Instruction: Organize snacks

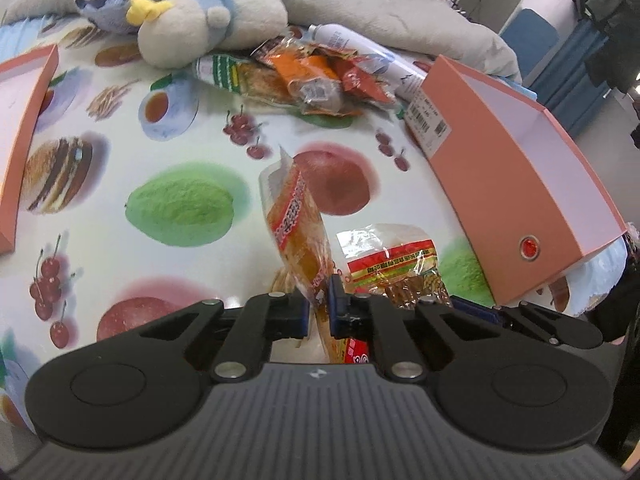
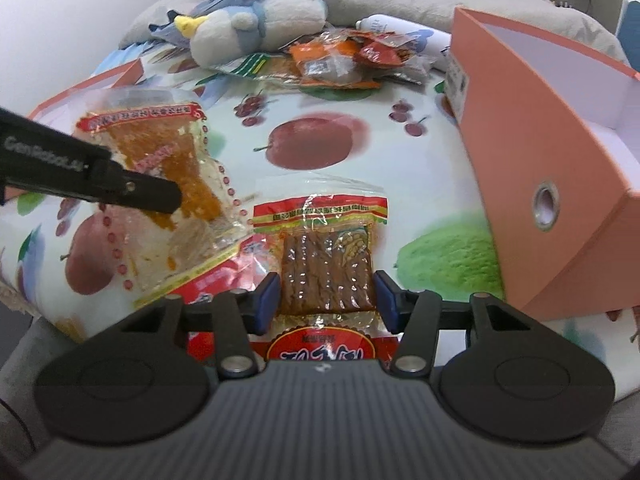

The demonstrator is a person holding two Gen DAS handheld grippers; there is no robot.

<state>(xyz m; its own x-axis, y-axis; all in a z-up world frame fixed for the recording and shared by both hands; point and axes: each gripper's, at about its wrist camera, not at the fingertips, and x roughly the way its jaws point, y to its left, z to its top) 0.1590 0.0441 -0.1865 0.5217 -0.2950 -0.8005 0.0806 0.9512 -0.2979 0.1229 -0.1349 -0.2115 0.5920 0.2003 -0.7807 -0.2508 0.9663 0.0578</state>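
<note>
2 orange boxes (image 1: 520, 184), contents unseen.

left gripper arm (image 2: 80, 168): grey lettering, roughly "GenRobot.AI", blurred | barcode label (image 1: 427, 120) on near-left end of pink box (image 1: 512, 184): digits too small to read | snack packets (image 2: 320, 216): red-banner script, unreadable

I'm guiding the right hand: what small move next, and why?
Probably close the right gripper: its jaws stand open on either side of the brown stick snack packet, which lies flat on the tablecloth.
</note>
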